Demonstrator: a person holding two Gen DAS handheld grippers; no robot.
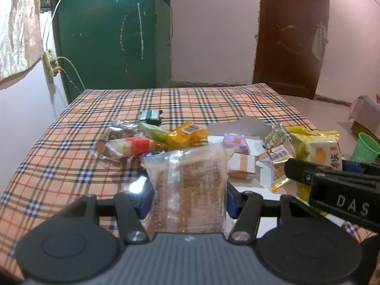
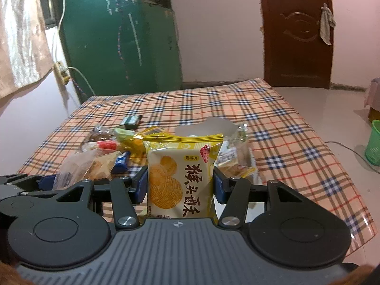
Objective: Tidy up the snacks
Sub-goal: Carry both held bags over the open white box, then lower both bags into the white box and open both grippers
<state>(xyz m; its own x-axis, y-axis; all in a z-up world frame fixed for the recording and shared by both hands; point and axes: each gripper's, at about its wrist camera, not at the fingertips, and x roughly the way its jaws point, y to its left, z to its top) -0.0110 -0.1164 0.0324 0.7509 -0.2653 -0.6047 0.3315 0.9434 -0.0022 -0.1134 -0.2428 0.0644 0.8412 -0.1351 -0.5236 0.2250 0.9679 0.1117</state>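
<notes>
Left tool (image 1: 187, 194): your blue pads are clamped on a clear plastic packet of brown biscuits (image 1: 187, 185), held upright above the worktop.
Right tool (image 2: 180, 182): your pads grip a yellow foil crisp packet with red-brown lettering (image 2: 181, 175), also upright and off the surface.
Worktop (image 1: 59, 166): covered in a peach, navy and red checked cloth.
Snack pile (image 1: 152, 140): mixed wrapped snacks lying loose mid-cloth, left of a torn white cardboard box (image 1: 239, 128).
Purple packet (image 1: 235, 143): lies in the box.
Small dark green pack (image 1: 150, 116): alone, beyond the pile.
Room: pink walls, green chalk-marked door (image 1: 106, 30), brown wooden door (image 1: 292, 35), green plastic basket (image 1: 364, 147) on the floor at right.
</notes>
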